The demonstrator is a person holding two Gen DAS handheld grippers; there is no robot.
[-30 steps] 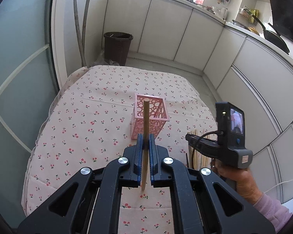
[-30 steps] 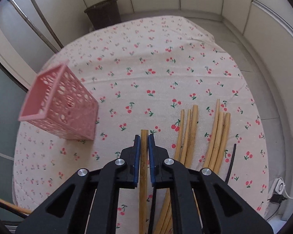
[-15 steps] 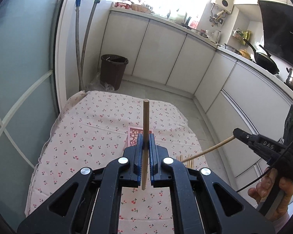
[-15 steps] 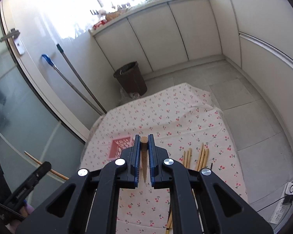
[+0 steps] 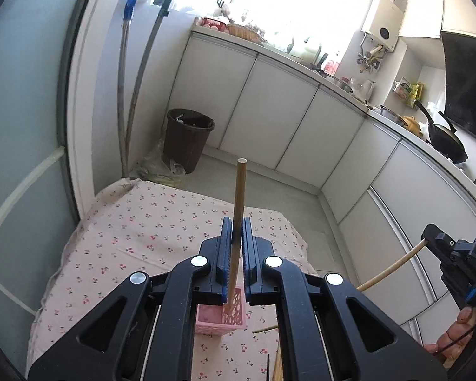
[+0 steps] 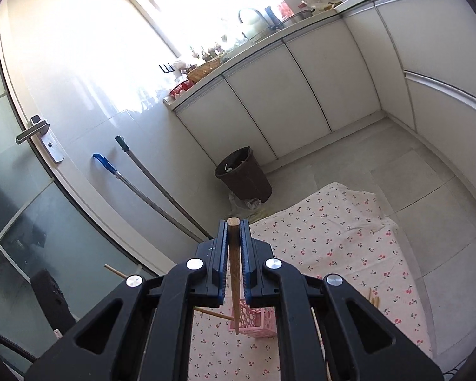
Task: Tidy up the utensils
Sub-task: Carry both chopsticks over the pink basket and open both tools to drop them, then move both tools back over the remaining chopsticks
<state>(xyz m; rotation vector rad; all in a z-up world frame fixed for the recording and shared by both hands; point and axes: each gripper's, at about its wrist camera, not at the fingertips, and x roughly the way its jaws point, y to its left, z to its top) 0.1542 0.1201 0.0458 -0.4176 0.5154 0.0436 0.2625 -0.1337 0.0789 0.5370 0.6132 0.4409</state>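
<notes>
My left gripper has an upright wooden chopstick between its pads. Its jaws are opening, and the stick leans a little inside them. The stick's lower end hangs over the pink perforated basket on the cherry-print cloth. My right gripper is shut on a second chopstick, whose thin end points down beside the basket. In the left wrist view the right gripper is at the right edge, its chopstick slanting down to the left. Spare chopsticks lie on the cloth.
A dark bin stands on the floor beyond the cloth, next to two mop handles leaning on the wall. White cabinets run along the back and right. A glass door is at the left.
Both grippers have risen, so the views now take in more of the kitchen. The right gripper lifted a chopstick off the pile on the cloth. The left chopstick now leans more between its pads.
</notes>
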